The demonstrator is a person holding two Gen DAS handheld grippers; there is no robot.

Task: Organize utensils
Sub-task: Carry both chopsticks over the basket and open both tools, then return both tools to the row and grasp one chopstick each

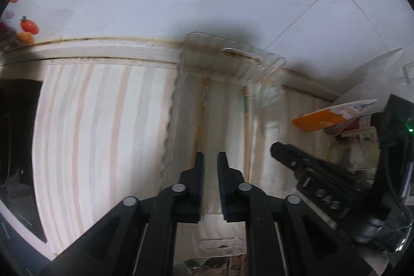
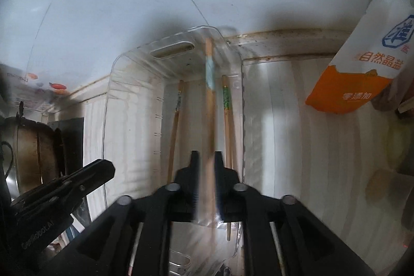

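Black right tool [image 2: 206, 159] grips a blurred chopstick [image 2: 210, 105], angled above a clear bin [image 2: 134, 84] on the striped desk [image 2: 297, 120]. Left tool [image 1: 210, 159] is narrow and empty over the bin's near end. Two chopsticks [image 2: 227, 120] lie inside. Beyond the bin's right side, an orange bag [image 2: 349, 84].

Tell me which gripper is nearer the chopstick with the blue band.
Right. The right gripper grips the blue-banded chopstick over the clear bin; the left gripper hovers beside it, holding nothing.
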